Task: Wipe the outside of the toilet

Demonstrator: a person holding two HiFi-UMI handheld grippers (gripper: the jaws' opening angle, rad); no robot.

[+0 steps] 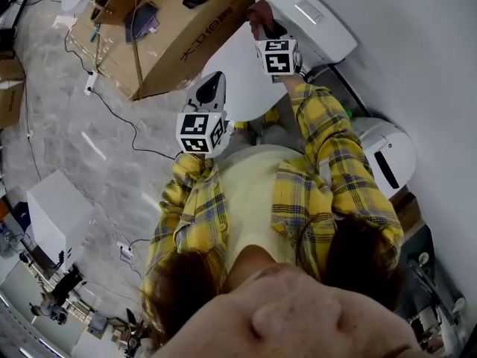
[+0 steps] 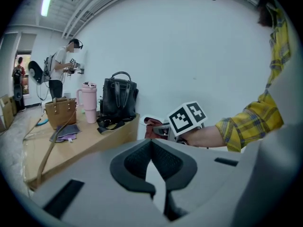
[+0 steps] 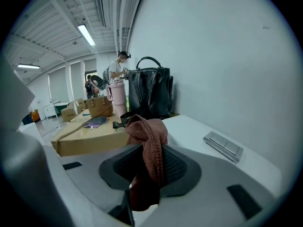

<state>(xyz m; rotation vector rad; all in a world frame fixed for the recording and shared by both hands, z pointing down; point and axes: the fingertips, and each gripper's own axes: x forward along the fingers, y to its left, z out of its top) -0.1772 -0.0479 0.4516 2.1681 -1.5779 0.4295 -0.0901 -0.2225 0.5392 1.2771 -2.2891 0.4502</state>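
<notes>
The right gripper [image 3: 150, 150] is clamped on a brown cloth [image 3: 147, 131] that bunches ahead of its jaws, apparently for rubbing the toilet [image 3: 191, 126] tank just beyond, while the left gripper [image 2: 152, 143] hangs alongside, jaws together and empty.

A grey marbled floor [image 1: 74, 140] is crossed by black cables [image 1: 112, 110], and on it are set a white box [image 1: 56, 215] and, beside the toilet [image 1: 242, 80], a large cardboard box [image 1: 186, 43], on which a black handbag [image 2: 118, 98], a pink tumbler [image 2: 88, 102] and a tan handbag [image 2: 60, 112] are stood.
</notes>
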